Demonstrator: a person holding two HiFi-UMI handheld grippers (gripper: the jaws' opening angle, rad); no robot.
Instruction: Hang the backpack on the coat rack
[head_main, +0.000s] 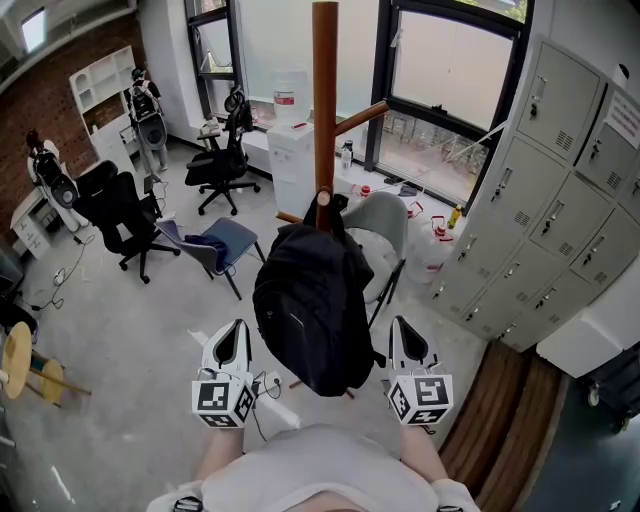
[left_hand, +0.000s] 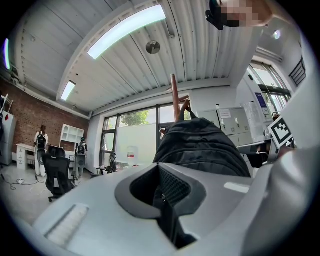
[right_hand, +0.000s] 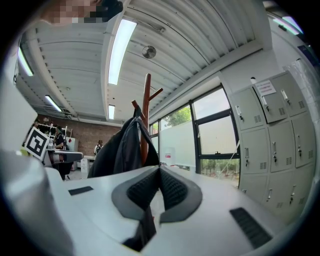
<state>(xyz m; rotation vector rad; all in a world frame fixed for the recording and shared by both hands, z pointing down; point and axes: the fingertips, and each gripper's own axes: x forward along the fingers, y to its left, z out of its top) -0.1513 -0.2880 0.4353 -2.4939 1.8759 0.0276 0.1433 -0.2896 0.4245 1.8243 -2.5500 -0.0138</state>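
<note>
Left tongs (head_main: 236, 335) and right tongs (head_main: 402, 335) pressed together, empty — flanking backpack (head_main: 312, 300), clear of its side edges.

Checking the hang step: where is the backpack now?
In the head view the backpack hangs at centre from the coat rack, between the left gripper and right gripper.

black backpack (head_main: 315, 305) hangs upright on brown wooden coat rack (head_main: 324, 95)
</note>
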